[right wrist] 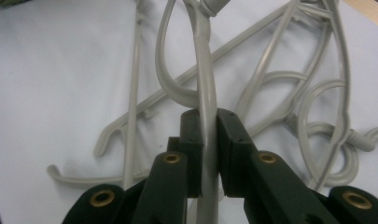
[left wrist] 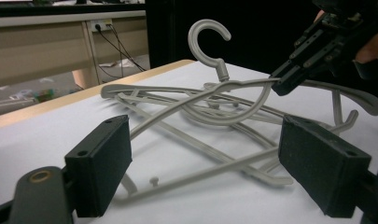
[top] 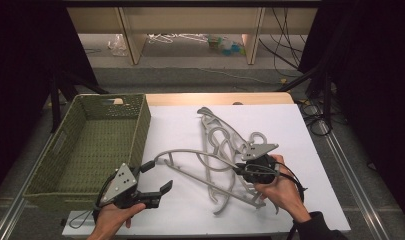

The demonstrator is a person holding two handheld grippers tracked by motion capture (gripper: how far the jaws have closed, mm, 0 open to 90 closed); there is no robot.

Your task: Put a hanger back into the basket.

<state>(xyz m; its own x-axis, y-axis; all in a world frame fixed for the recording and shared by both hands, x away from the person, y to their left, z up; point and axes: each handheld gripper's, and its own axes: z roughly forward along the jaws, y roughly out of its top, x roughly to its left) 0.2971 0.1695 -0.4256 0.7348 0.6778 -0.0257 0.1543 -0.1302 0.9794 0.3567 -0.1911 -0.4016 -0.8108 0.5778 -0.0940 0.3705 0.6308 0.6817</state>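
High view, pile: grey plastic hangers (top: 217, 150) lie tangled on the white counter (top: 310, 165), just right of the green woven basket (top: 97, 145), which is likely where they go.
High view, right tongs (top: 250, 169): clamped on the arm of one hanger at the pile's right side, probably to draw it free of the tangle.
High view, left tongs (top: 157, 177): apart, near the basket's front corner, aimed at the hanger's left end, seemingly waiting to take it.
Left gripper view, own tongs (left wrist: 219, 161): jaws wide, nothing between the pads; the held hanger (left wrist: 214, 95) rides above the others, hook (left wrist: 207, 44) up, with the right tongs (left wrist: 289, 81) biting its arm.
Right gripper view, grip: right tongs (right wrist: 208, 154) closed on a thin hanger arm (right wrist: 205, 84), which runs straight between the pads; loose hangers (right wrist: 289, 88) rest on the counter below.
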